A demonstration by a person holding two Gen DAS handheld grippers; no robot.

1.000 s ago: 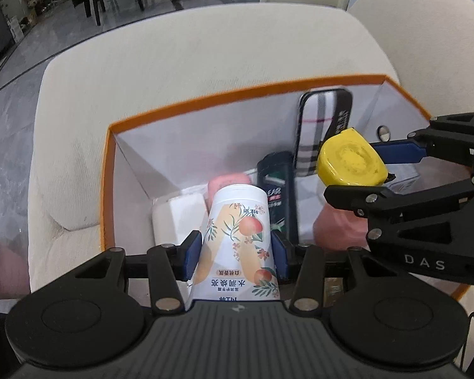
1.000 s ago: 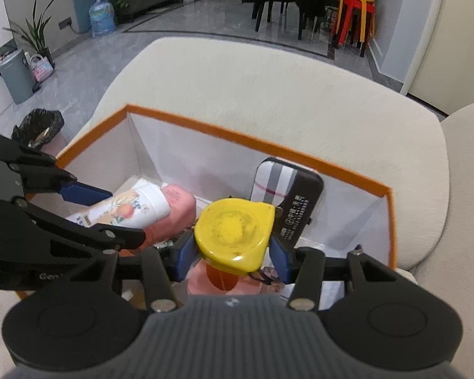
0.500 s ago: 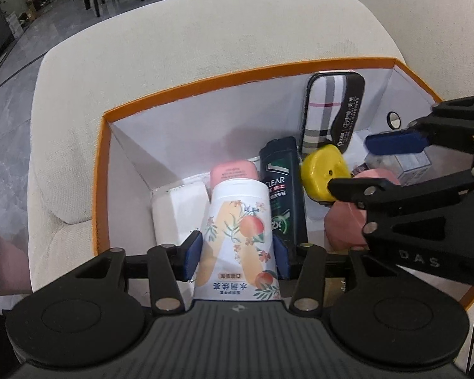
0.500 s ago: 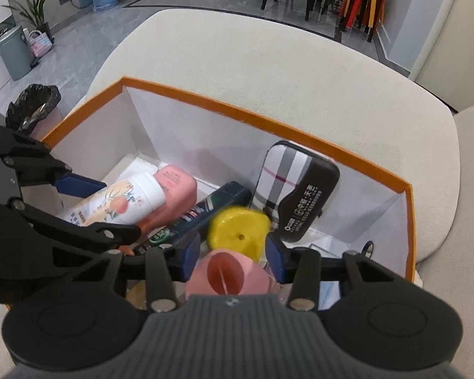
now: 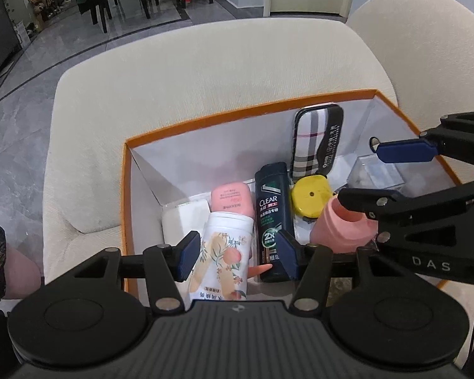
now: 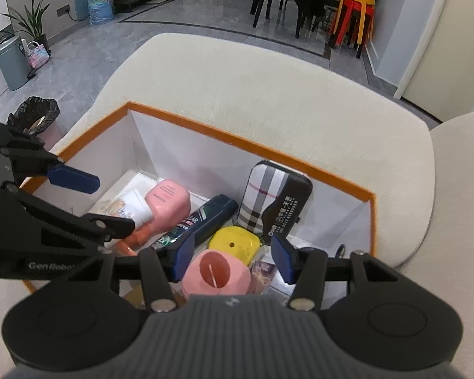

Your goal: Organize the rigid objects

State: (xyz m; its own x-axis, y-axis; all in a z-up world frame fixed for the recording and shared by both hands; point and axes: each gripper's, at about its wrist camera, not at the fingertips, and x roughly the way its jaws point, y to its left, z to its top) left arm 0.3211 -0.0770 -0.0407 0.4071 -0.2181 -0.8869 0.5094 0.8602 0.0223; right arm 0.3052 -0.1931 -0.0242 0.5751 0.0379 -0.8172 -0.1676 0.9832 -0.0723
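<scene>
My left wrist camera looks steeply down from close above the orange-rimmed box, from its near left side. My right wrist camera does likewise from the near right. Both share the box's interior, the CLEAR bottle and the cream sofa behind.

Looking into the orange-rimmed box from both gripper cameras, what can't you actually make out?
- Floral tube: lower end cut off by the left gripper body, left view.
- Pink bottle: base hidden behind the right gripper, right view.
- Clear case: contents blurred, left view.
</scene>
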